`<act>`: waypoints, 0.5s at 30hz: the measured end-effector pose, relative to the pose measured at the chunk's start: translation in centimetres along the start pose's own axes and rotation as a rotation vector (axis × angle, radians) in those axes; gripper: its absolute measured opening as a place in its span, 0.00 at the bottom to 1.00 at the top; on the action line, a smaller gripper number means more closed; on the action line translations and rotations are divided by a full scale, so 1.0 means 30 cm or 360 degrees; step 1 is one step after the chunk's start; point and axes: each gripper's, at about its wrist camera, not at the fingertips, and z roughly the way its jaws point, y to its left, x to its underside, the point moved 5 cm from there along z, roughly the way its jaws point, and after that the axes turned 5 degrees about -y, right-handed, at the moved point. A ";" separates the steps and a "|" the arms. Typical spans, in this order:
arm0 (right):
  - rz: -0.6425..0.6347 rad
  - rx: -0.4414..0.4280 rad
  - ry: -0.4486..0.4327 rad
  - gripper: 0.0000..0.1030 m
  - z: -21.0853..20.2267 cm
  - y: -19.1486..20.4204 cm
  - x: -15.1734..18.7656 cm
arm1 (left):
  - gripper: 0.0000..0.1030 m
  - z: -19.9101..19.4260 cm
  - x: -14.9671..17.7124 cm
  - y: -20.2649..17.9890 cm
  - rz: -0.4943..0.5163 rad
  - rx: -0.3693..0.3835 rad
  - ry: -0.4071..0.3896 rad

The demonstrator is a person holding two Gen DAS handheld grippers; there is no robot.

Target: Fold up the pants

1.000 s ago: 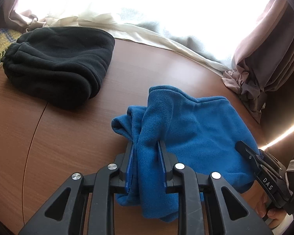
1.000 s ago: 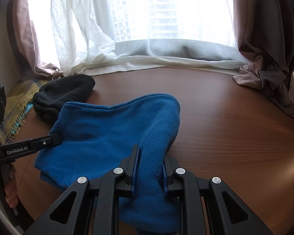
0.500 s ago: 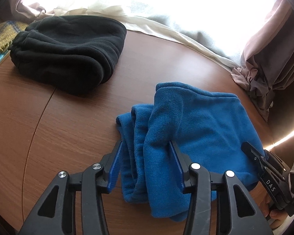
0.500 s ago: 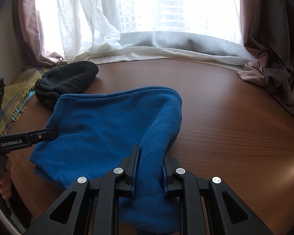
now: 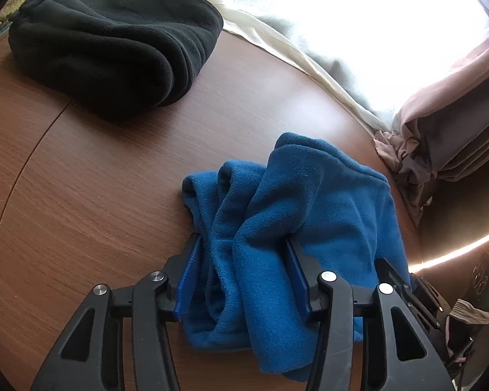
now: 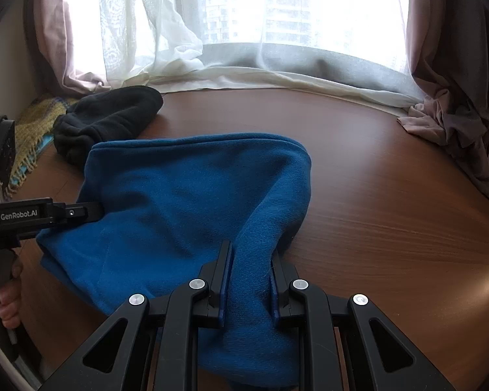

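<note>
Worktop (image 5: 81, 195): brown wood grain, curved edge, curtains and a bright window behind it.

Black folded garment (image 5: 114, 32) sits at the far left of the worktop, well apart from the work. Looks finished, though whether it is a pair of pants cannot be told.

Blue fleece pants (image 6: 185, 202) lie near the middle of the worktop, already doubled into a compact bundle with several layers showing at the left end. Judged well along: the main folds look made, and what is left is letting go, squaring the loose left-hand layers and perhaps one last fold.

Left tongs (image 5: 241, 270): jaws apart, bunched blue fabric between them but the pads no longer pinching it. A second ago they were clamped tight on this same bunch; half a second ago they had spread to about the present gap. They have also sunk lower toward the worktop, and the bundle now sits slacker, its layers spilling wider.

Right tongs (image 6: 247, 280): clamped on a ridge of the blue fabric at the right end, unchanged across the earlier frames.
</note>
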 end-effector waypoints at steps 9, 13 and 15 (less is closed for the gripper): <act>-0.0031 0.0002 -0.0053 0.17 -0.013 0.013 -0.007 | 0.32 -0.026 0.000 -0.053 0.0071 -0.0039 -0.0047; 0.0024 -0.0020 -0.0089 0.16 -0.056 -0.019 -0.019 | 0.30 -0.054 0.001 -0.089 0.0094 -0.0032 -0.0109; 0.0026 -0.0021 -0.0124 0.16 -0.084 -0.024 -0.030 | 0.29 -0.078 -0.001 -0.108 0.0112 -0.0035 -0.0148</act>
